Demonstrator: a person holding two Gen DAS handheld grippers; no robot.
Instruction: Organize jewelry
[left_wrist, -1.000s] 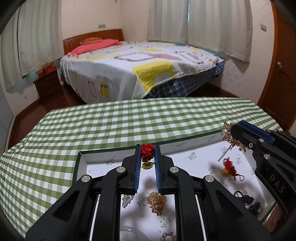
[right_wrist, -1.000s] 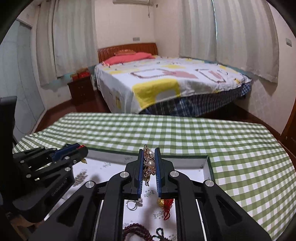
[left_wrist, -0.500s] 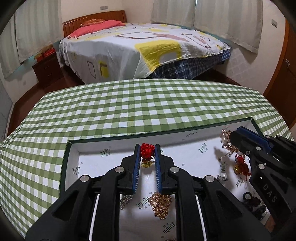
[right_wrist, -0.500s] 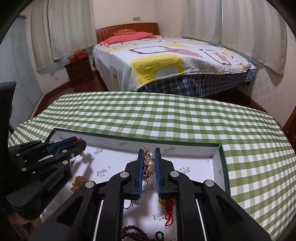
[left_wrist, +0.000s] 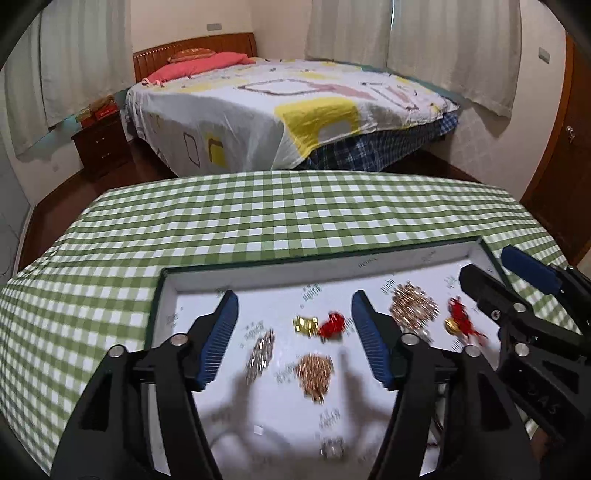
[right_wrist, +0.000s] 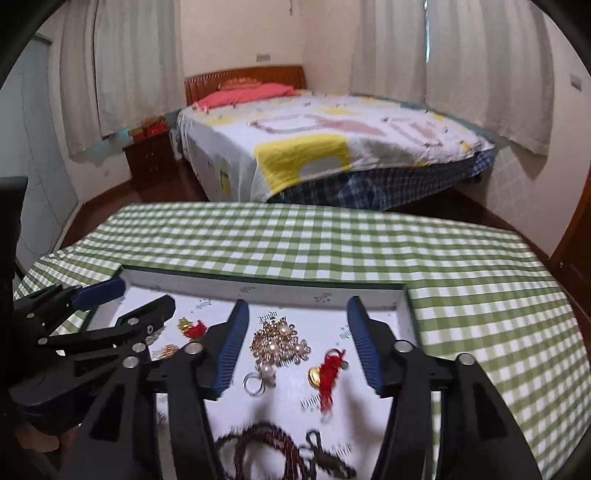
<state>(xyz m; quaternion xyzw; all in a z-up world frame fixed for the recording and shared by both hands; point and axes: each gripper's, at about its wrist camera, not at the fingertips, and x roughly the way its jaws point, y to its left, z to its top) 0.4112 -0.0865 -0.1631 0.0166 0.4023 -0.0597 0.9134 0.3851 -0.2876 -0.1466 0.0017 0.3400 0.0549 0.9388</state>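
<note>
Here both tools are opening with nothing gripped: the rose charm (left_wrist: 331, 328) lies between the left tool (left_wrist: 291, 314) fingers, the pearl brooch (right_wrist: 279, 341) between the right tool (right_wrist: 295, 314) fingers.

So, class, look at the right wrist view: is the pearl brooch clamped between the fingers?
No, the pearl brooch lies on the white floor of the box, with the opening fingers well clear on either side.
</note>
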